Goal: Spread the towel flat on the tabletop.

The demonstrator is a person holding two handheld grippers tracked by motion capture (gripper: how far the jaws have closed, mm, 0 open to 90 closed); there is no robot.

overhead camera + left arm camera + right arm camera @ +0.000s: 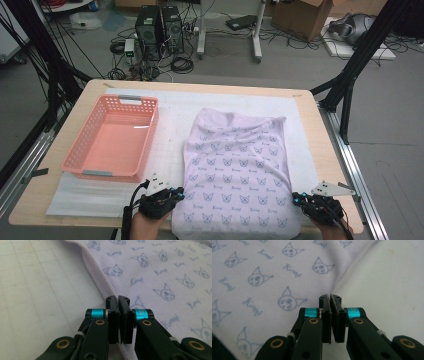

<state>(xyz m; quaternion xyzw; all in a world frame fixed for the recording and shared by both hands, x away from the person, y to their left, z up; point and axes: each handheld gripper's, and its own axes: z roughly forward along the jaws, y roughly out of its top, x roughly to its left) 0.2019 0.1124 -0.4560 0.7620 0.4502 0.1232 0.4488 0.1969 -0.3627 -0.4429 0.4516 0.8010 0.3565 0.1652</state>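
Note:
A lilac cloth (pixel 237 160) printed with small cat faces lies spread on the white mat (pixel 172 117), its near end reaching the table's front edge. My left gripper (pixel 179 194) sits at the cloth's near left edge. In the left gripper view the jaws (pixel 118 298) are pressed together with the hem of the cloth (pixel 155 272) running between them. My right gripper (pixel 296 200) is at the near right edge. In the right gripper view its jaws (pixel 330 297) are closed where the stitched edge of the cloth (pixel 262 277) runs in between them.
A pink plastic basket (pixel 80 145) stands with nothing in it on the left half of the mat. The wooden table (pixel 40 192) shows bare around the mat. Beyond the far edge are computer towers (pixel 160 27), cables and a cardboard box (pixel 305 15) on the floor.

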